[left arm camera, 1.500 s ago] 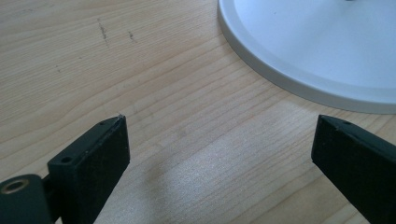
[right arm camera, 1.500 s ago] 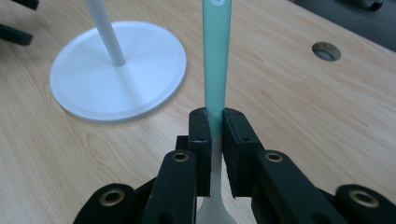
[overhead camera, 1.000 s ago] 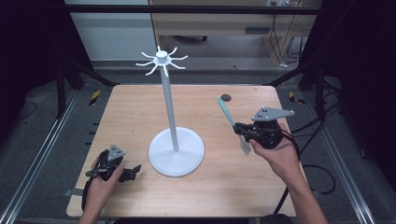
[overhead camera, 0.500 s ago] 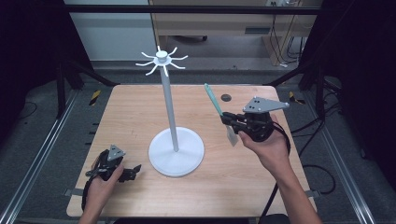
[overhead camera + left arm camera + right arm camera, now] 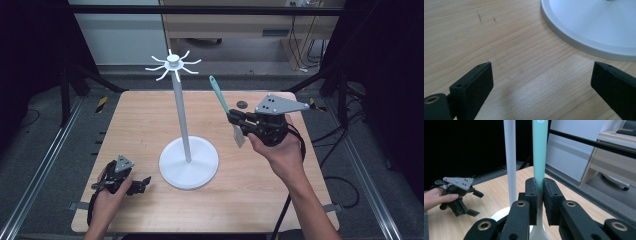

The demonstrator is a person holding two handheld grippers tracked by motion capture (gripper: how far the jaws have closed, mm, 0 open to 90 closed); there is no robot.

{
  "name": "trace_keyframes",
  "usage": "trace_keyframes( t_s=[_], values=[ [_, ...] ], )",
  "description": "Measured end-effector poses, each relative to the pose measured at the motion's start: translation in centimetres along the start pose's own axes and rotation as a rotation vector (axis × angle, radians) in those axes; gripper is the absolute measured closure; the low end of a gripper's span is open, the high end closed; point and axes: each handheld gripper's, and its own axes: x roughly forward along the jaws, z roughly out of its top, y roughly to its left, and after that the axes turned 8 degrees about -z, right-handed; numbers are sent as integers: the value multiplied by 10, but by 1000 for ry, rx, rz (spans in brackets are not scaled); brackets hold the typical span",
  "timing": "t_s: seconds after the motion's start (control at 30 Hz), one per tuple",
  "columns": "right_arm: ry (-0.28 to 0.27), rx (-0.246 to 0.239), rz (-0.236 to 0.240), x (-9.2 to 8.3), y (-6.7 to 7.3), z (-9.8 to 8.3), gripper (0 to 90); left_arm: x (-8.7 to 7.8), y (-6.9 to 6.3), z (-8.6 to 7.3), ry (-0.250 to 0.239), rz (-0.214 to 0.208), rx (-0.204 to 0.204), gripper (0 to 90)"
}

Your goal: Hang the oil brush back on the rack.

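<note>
At the lower left of the high view the left gripper (image 5: 141, 183) rests on the table (image 5: 310, 210), jaws wide apart and empty. Mid-right, the right gripper (image 5: 233, 120) clamps the teal spatula (image 5: 220, 98), lifted upright (handle end up). Hanging it on the white hook stand (image 5: 173, 65) remains, I judge.

Table (image 5: 150, 120): pale wood, matt, visible grain. Stand (image 5: 189, 162): smooth white, slight sheen. Spatula (image 5: 222, 102): smooth mint plastic handle. Jaw pads: matt black.

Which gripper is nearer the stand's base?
Left. The left gripper rests on the table just beside the base; the right gripper is raised above the table, holding a spatula.
</note>
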Motion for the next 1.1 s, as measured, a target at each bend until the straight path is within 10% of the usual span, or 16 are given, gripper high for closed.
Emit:
trace_keyframes(
  t_s=[1.1],
  values=[
    [-62,-19,58,5,19,24,824,0,0,0,-2,-4,0,39]
  ],
)
